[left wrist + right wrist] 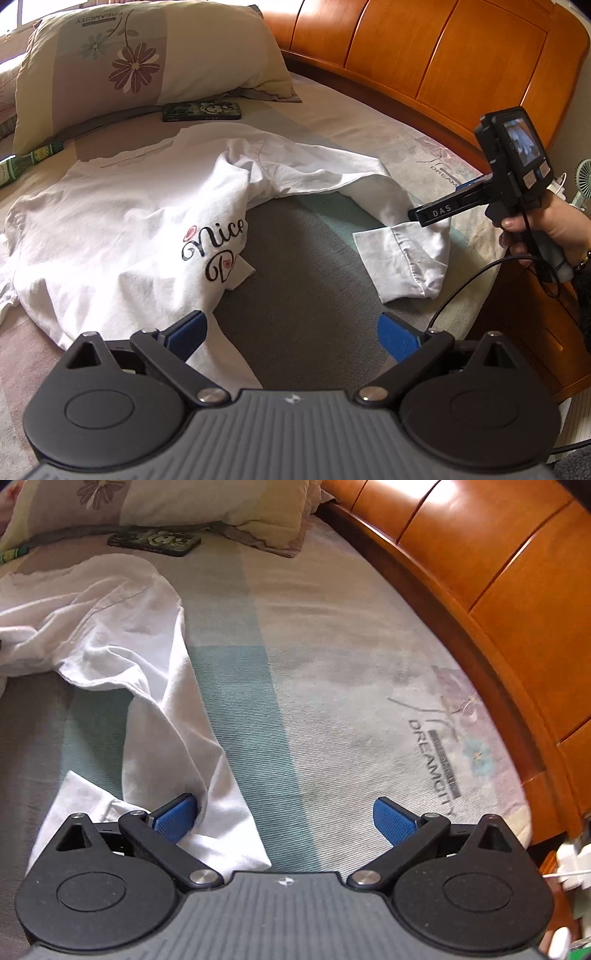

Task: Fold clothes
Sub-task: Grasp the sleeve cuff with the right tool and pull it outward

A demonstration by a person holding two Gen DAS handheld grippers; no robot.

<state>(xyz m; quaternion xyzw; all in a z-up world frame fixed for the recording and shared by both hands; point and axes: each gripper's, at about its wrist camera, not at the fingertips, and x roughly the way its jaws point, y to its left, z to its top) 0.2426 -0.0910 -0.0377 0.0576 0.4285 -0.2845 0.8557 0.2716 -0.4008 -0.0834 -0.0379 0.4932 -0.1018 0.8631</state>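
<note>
A bedroom in a home — the setting is a made bed (332, 122) with a patterned sheet. At its far edge curves a polished wooden headboard (424, 55). Against the headboard leans a flower-printed pillow (147, 55), and just in front of the pillow lies a phone (202, 111) — next to a white shirt (122, 221) spread on the sheet.

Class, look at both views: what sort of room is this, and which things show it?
Most likely a bedroom: a flowered pillow lies on a bed sheet beside a curved wooden headboard.
</note>
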